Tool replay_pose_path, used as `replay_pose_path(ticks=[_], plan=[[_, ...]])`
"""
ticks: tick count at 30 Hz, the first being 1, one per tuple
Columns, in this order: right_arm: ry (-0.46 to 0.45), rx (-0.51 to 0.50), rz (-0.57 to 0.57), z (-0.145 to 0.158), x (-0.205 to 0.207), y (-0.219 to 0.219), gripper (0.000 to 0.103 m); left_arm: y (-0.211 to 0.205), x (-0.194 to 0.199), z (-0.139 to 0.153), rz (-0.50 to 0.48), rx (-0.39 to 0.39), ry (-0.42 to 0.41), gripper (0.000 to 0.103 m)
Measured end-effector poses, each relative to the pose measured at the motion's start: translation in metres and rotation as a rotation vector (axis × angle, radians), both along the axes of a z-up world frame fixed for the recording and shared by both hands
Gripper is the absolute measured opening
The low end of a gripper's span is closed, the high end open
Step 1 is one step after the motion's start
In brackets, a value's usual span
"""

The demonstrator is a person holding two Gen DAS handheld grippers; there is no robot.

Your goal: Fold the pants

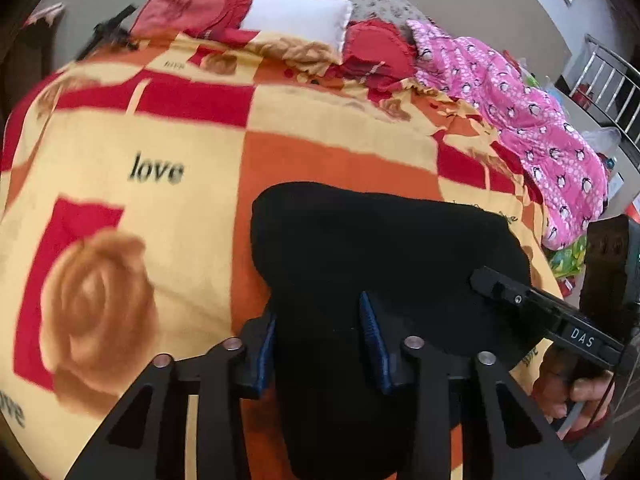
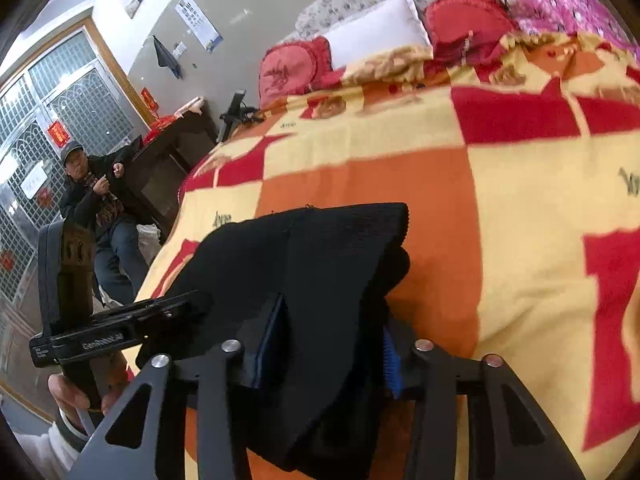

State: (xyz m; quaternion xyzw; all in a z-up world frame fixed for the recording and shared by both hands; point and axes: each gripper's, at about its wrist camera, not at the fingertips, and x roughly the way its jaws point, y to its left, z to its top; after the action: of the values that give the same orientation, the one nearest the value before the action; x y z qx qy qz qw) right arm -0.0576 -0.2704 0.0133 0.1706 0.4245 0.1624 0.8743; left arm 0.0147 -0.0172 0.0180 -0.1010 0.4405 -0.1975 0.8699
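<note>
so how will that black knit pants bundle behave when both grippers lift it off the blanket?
Probably floppy: the black knit pants bundle drapes in soft layered folds between the right gripper pads. Its unheld middle would likely sag between that and the left gripper. The ribbed knit looks grippy, so slipping seems unlikely.

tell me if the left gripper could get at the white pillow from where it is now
Probably not yet: the left gripper has the black folded pants between its fingers, and the white rectangular pillow lies at the far end of the blanket, well beyond them.
</note>
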Motion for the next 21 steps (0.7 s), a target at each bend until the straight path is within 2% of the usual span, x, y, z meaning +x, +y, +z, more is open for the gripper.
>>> replay_pose_path(ticks=[3, 7, 9, 11, 12, 13, 15, 21], plan=[[-0.031, 0.007, -0.014, 0.014, 0.008, -0.005, 0.041, -0.001, 0.016, 0.018, -0.011, 0.000, -0.039, 0.034], [-0.061, -0.008, -0.036, 0.028, 0.032, -0.009, 0.042, -0.011, 0.034, 0.024, 0.004, 0.022, -0.067, 0.034], [-0.060, -0.027, -0.041, 0.026, 0.047, -0.009, 0.042, -0.016, 0.043, 0.018, 0.016, 0.032, -0.045, 0.035], [-0.027, -0.072, -0.043, 0.014, 0.065, -0.007, 0.047, -0.025, 0.060, 0.001, 0.033, 0.079, -0.009, 0.037], [0.012, -0.113, -0.048, 0.003, 0.074, -0.004, 0.048, -0.027, 0.065, -0.009, 0.048, 0.101, 0.015, 0.044], [0.028, -0.149, -0.050, -0.004, 0.076, -0.002, 0.052, -0.028, 0.065, -0.012, 0.062, 0.100, -0.001, 0.048], [0.007, -0.196, -0.058, -0.009, 0.072, 0.001, 0.056, -0.029, 0.062, -0.011, 0.072, 0.126, -0.024, 0.058], [-0.047, -0.262, -0.082, 0.023, 0.048, 0.002, 0.058, -0.041, 0.048, -0.002, 0.092, 0.181, -0.054, 0.059]])
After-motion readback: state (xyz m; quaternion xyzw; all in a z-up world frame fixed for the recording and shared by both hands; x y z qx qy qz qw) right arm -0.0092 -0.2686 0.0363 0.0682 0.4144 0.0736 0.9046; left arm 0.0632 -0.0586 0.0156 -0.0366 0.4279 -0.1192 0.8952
